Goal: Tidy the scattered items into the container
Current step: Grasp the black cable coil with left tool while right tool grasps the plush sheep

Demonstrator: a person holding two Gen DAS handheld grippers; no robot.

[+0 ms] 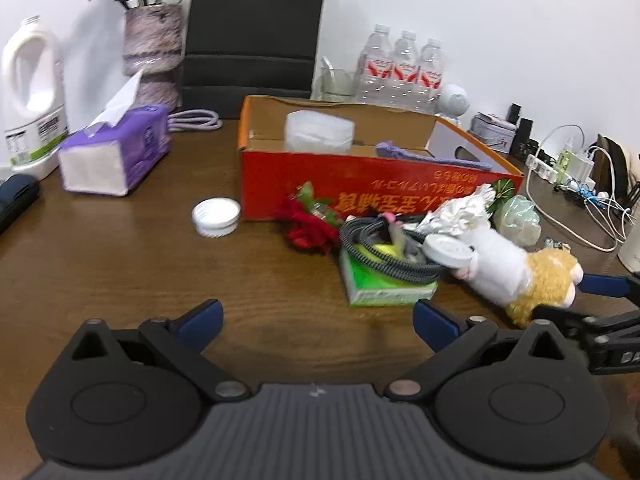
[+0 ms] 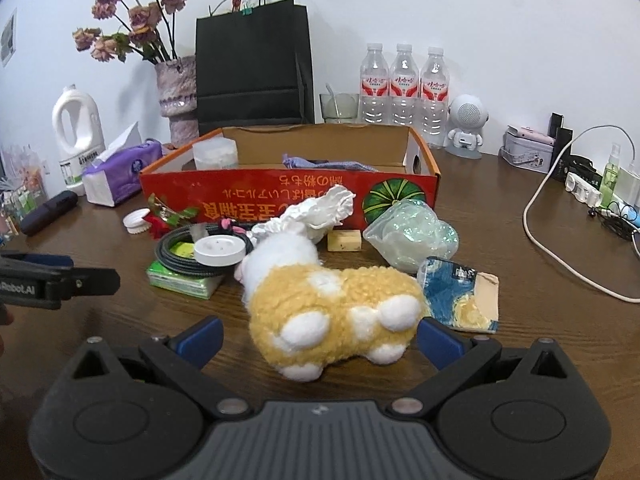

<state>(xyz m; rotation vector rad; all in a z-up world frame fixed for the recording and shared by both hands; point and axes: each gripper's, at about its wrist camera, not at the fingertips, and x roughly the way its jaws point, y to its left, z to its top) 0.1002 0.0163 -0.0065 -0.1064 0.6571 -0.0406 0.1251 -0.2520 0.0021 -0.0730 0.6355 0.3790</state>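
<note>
Now right gripper (image 2: pixel 320 334) spread wide around plush toy (image 2: pixel 332 308); left gripper (image 1: pixel 318 320) wide, empty, box (image 1: pixel 360 184) ahead.

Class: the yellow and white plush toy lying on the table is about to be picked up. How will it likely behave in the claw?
The fluffy yellow and white plush toy probably squashes between the right claw fingers. It looks light for its bulk. Its limp body may sag at the ends; unlikely to break.
</note>
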